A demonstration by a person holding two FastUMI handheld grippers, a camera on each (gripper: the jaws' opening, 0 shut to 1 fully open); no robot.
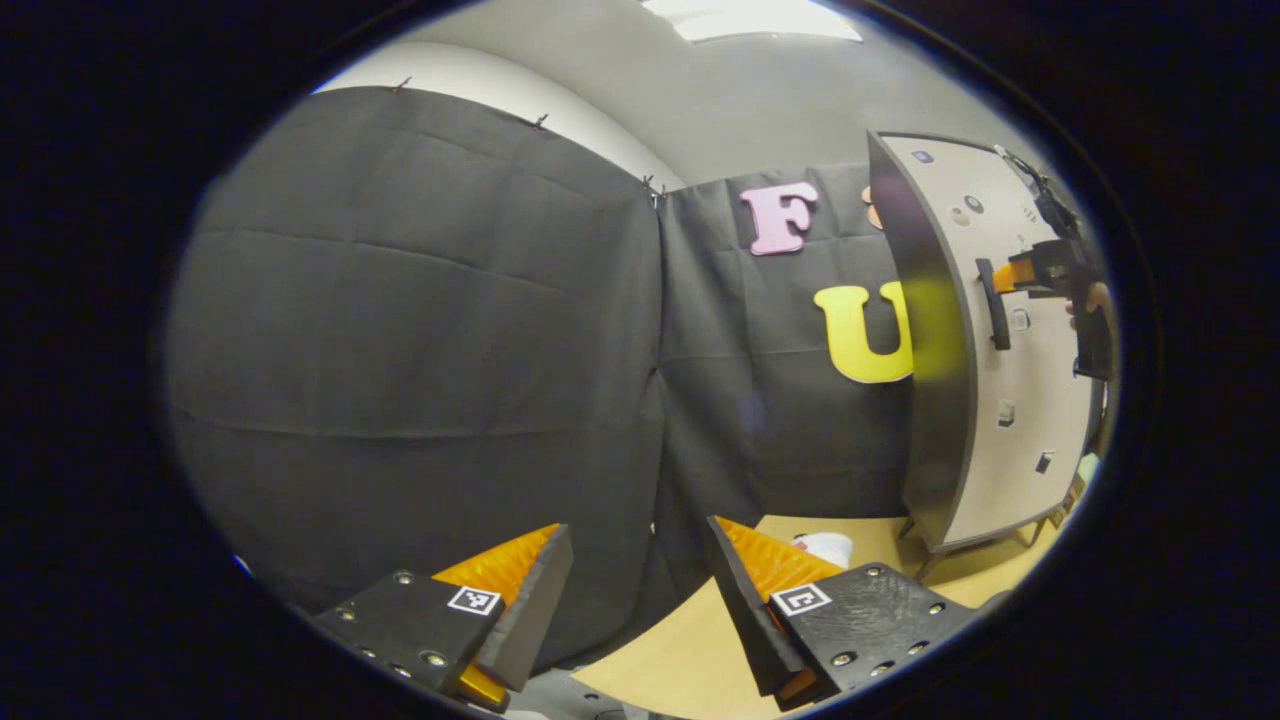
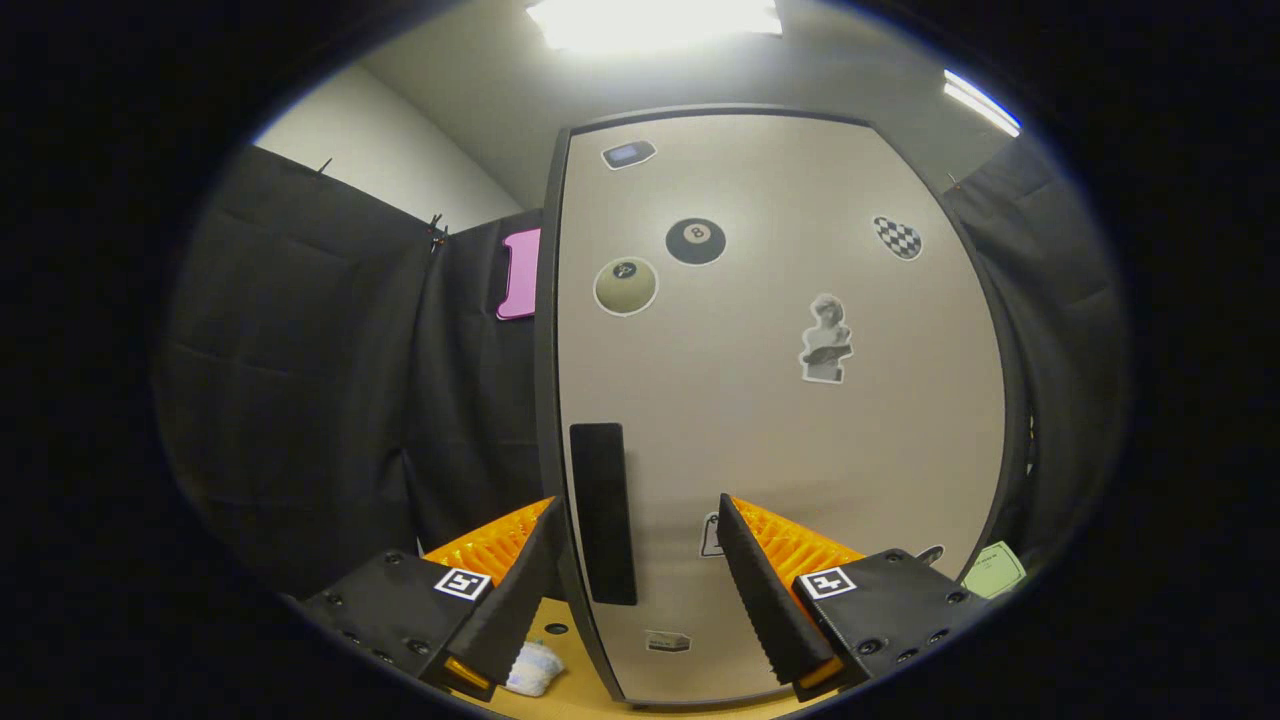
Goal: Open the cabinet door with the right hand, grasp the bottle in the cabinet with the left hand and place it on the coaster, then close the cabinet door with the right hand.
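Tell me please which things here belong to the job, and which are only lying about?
Belong to the job:
- cabinet door, closed
- its dark handle, between the open fingers of the right hand-held gripper
- left hand-held gripper, open, holding nothing

Only lying about:
- stickers on the door
- white crumpled thing on the table
- green paper

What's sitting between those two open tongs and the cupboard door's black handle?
Nothing. In the right gripper view, the right tongs are open and the black handle of the cabinet door stands in the gap between the fingers, with no object in between.
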